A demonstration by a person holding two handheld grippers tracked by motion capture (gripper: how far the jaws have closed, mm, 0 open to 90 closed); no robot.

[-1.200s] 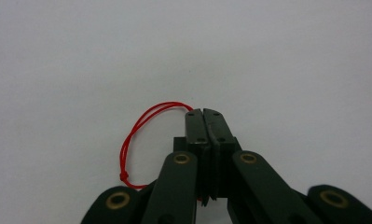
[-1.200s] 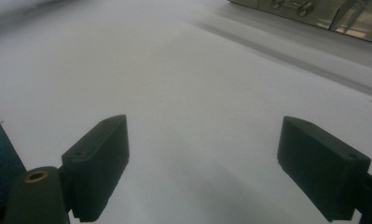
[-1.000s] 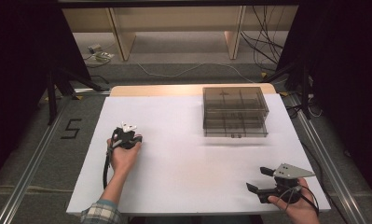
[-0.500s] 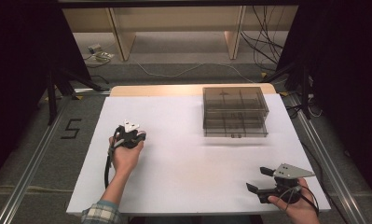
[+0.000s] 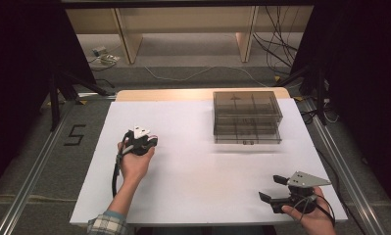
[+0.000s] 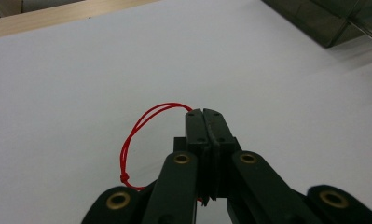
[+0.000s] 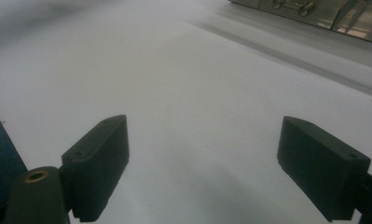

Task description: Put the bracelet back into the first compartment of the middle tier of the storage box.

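White tabletop (image 5: 198, 166) lit from above: left tongs (image 6: 205, 122) pinch a red string loop (image 6: 132, 135) well left of the smoky drawer box (image 5: 247, 117), right tongs (image 7: 202, 163) gape empty near it, delivery seemingly yet to come.
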